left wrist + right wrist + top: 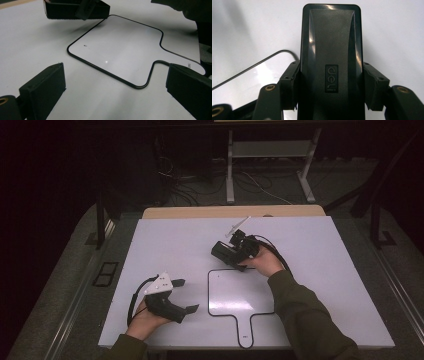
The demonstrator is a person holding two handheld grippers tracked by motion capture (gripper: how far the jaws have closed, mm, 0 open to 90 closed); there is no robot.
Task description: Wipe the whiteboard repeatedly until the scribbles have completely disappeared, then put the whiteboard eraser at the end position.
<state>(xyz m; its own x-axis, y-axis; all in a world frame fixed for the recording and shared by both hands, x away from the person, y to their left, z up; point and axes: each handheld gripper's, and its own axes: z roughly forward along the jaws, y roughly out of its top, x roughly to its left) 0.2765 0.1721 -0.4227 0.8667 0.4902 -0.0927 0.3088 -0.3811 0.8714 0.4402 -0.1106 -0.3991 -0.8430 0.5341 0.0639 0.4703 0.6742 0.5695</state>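
Observation:
A small whiteboard [235, 292] with a black rim and a short handle lies flat on the white table [165, 245], handle toward me. My right gripper [231, 252] hovers just past the board's far edge, shut on a black eraser [222, 252]. In the right gripper view the eraser [331, 50] with its "deli" label sits lengthwise between the two pads, above the board's corner [249, 82]. My left gripper [185, 295] rests left of the board, open with nothing between its jaws. The left gripper view looks across the whiteboard [120, 50] to the eraser [72, 10].
A wooden strip [235, 211] runs along the table's far edge. Beyond it the dark floor has cables and a white desk frame [230, 170]. A green sleeve [305, 315] crosses the table's right front.

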